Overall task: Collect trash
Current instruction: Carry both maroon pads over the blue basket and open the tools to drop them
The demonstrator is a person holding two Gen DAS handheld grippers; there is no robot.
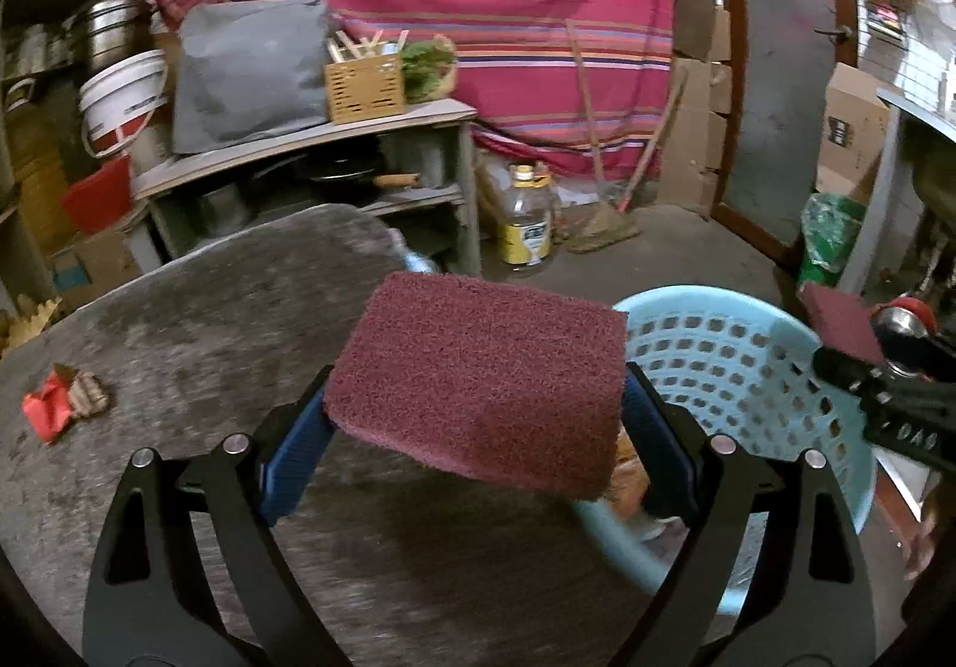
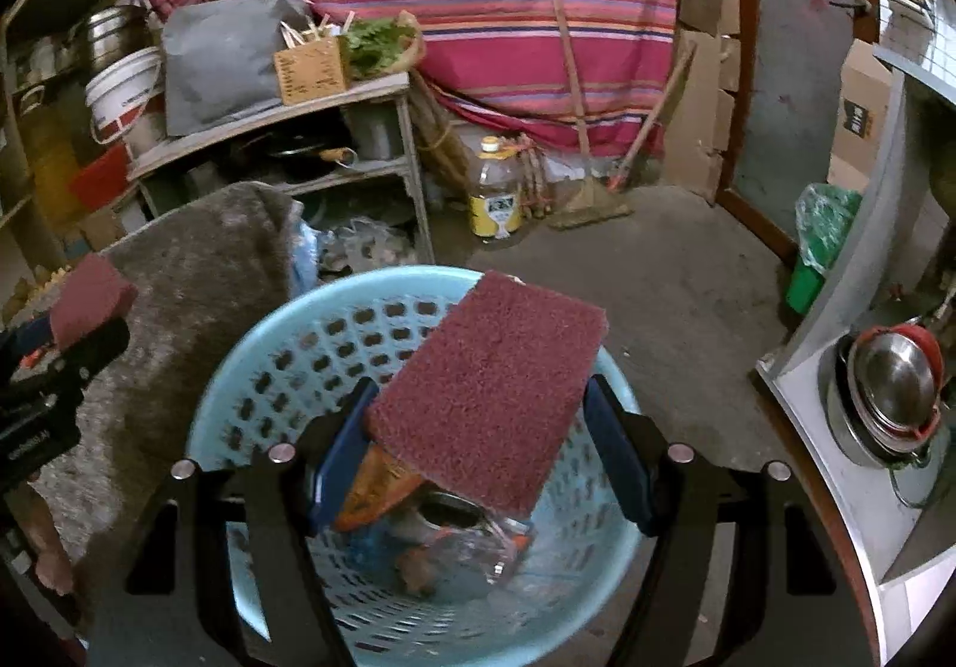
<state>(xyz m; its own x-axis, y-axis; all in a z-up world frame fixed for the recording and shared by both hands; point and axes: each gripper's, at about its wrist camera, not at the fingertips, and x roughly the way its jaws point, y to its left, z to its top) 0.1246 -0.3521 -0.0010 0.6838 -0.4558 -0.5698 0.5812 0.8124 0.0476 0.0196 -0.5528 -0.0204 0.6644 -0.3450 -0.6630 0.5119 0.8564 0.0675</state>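
A light blue perforated basket [image 2: 251, 368] stands on the floor beside a grey table [image 1: 209, 308]; several wrappers and a clear plastic piece [image 2: 466, 541] lie inside it. My right gripper [image 2: 478, 422] hangs over the basket, shut on a maroon scouring pad [image 2: 496, 386]. My left gripper [image 1: 478, 428] is over the table's right edge, shut on another maroon scouring pad [image 1: 484, 374]. A red and brown wrapper [image 1: 63, 401] lies on the table at the left. The basket also shows in the left wrist view [image 1: 747, 356], and the right gripper's pad [image 1: 839, 320] beyond it.
A shelf unit [image 1: 310, 153] with a grey bag, wooden box and pans stands behind the table. An oil bottle [image 1: 526, 219] and a broom [image 1: 597, 225] are on the floor by a striped cloth. A green bag [image 2: 824, 225] and a counter with steel bowls [image 2: 890, 392] are at right.
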